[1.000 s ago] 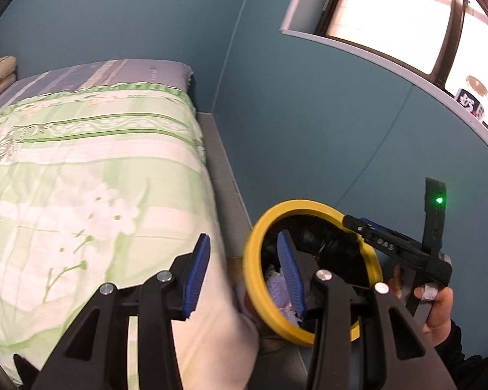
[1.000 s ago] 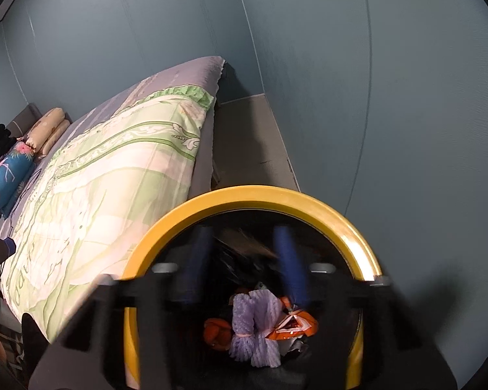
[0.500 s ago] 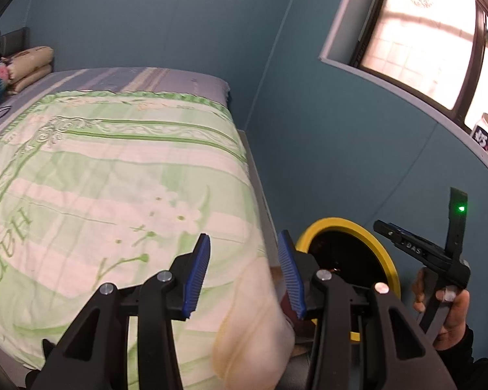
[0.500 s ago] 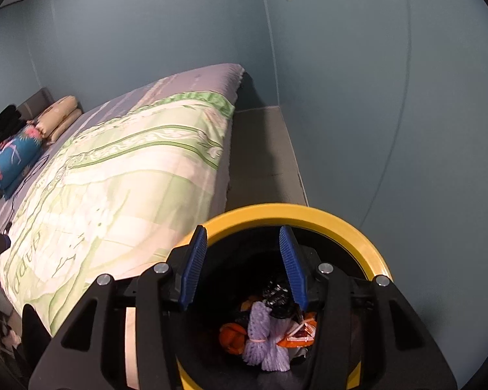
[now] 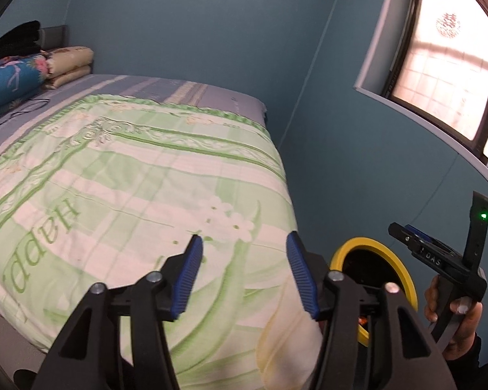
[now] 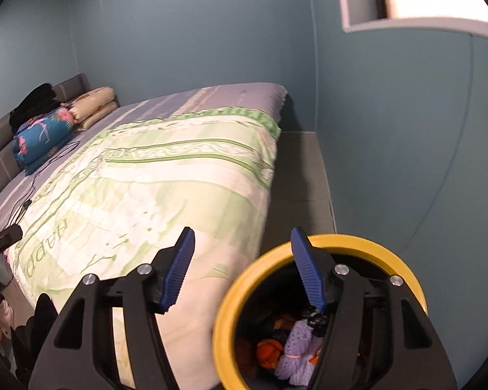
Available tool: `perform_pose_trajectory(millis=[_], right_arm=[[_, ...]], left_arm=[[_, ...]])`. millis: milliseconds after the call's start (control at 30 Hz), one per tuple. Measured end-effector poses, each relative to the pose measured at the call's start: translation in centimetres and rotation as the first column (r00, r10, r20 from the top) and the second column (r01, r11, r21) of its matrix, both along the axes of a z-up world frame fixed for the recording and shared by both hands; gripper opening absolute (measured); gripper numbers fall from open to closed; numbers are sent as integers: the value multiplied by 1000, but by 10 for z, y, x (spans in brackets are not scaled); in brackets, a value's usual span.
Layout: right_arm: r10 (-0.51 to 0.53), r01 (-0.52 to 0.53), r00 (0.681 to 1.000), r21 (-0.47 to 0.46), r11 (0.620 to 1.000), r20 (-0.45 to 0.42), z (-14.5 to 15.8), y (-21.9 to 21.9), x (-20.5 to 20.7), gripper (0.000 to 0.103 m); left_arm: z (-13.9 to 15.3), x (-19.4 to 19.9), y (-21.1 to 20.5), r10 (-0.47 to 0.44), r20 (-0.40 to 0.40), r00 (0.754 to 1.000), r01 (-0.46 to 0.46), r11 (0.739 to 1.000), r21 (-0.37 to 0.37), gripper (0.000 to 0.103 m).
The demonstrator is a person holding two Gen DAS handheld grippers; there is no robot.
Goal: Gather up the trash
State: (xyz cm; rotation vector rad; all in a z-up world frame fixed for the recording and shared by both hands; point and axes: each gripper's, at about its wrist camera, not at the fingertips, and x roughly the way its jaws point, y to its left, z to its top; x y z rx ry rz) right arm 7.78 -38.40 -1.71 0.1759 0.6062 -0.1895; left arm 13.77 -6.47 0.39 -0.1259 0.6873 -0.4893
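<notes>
Both tongs gape, holding nothing: the left tongs (image 5: 244, 273) over the quilt (image 5: 120, 188) printed "Happy", the right tongs (image 6: 240, 266) above the yellow-rimmed bin (image 6: 231, 305) of trash (image 6: 296, 344), beside the bed.

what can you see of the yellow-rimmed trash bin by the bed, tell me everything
The trash bin is round, with a thick yellow rim that looks like plastic and a dark inside. It stands upright in the gap between the bed's green quilt and the blue wall, close against the quilt. It is open-topped and holds trash: a purple knitted bundle, orange scraps and dark bits. The right gripper hangs above its near edge, jaws open and empty.
</notes>
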Motion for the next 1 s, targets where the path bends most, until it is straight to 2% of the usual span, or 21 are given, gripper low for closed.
perform_pose_trajectory(millis=[200,267,467,767,1000], right_arm=[[84,-84,996,6,996,32,10,33,11,69],[97,-97,994,-7,995,43,13,46,13,76],[135,-134,987,-27,991,83,21,78,11,85],[185,-186,974,-3,983,133,30,106,7,93],[193,-195,970,-3,981,145,35,118,2,95]], left_arm=[[9,-9,23,68,46,997,-68,998,-1,65],[11,-12,30,91,60,994,-90,996,-6,69],[15,-20,52,150,80,985,-148,989,-32,77],[21,-34,79,230,119,966,-225,973,-56,87],[32,-53,88,258,179,949,-252,966,-59,95]])
